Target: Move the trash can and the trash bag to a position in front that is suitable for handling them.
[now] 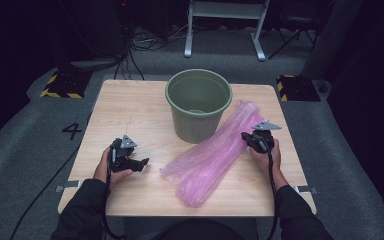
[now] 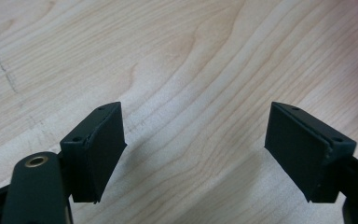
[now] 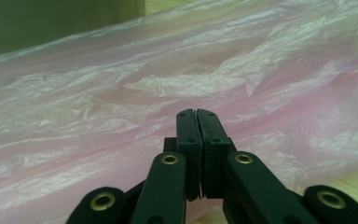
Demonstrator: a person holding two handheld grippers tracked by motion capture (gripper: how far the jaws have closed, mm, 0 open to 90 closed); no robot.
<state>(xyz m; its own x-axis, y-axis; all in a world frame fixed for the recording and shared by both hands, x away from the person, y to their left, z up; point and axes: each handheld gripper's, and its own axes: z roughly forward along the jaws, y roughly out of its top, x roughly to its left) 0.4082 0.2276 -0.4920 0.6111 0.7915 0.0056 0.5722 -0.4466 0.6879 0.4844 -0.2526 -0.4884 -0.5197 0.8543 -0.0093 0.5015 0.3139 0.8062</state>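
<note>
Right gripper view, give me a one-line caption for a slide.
Right gripper with jaws shut at the edge of a crinkled pink plastic bag, green bucket behind.

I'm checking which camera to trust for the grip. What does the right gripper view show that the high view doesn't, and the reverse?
Right gripper view: the right gripper has its black jaws pressed together at the crinkled translucent pink plastic bag; whether film is pinched is unclear.

High view: the round olive-green plastic bucket's open mouth, the light wooden table, and the open left gripper apart from the bag.

Both: bag, bucket, right gripper.
</note>
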